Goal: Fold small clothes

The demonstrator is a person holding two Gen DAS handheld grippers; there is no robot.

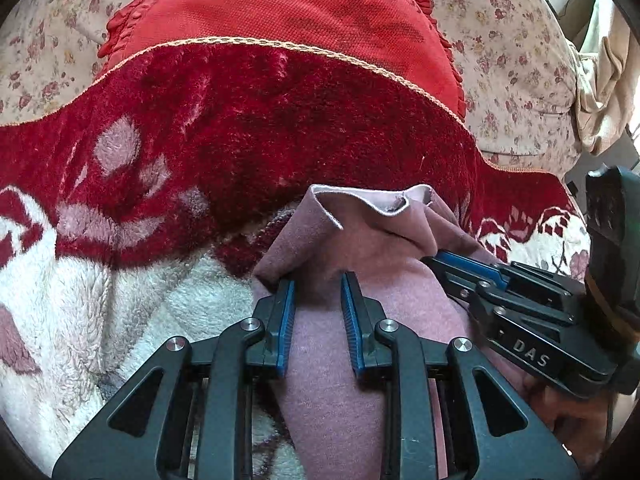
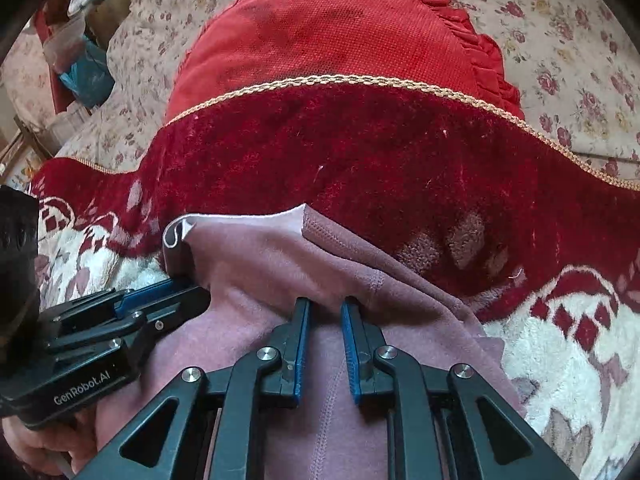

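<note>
Both tools are down on a mauve fleece garment [image 1: 360, 248] that lies bunched on a plush red-and-white blanket [image 1: 100, 280]. The left tool [image 1: 318, 284] has its blue-padded fingers [image 1: 286, 320] set narrowly apart, with a ridge of the mauve cloth rising between them; whether the pads actually pinch the fabric cannot be told. Just to its right, the right tool [image 1: 436, 260] pokes in from the side, its tip pressed against the same garment under a curled pale hem.

From the right wrist view, the right tool [image 2: 325, 306] also shows a narrow gap, with the garment [image 2: 280, 256] gathered up against its fingertips and a stitched seam running beneath them. The left tool [image 2: 188, 290] lies to its left, its tip at the folded-over corner of the cloth, where the lighter inside of the fabric shows.

Beyond both tools, past the garment's far edge, the blanket's deep red pile ends in a braided gold trim, and a red cushion [image 2: 340, 32] with a frilled border sits behind it on a floral-print sheet [image 2: 568, 52]
</note>
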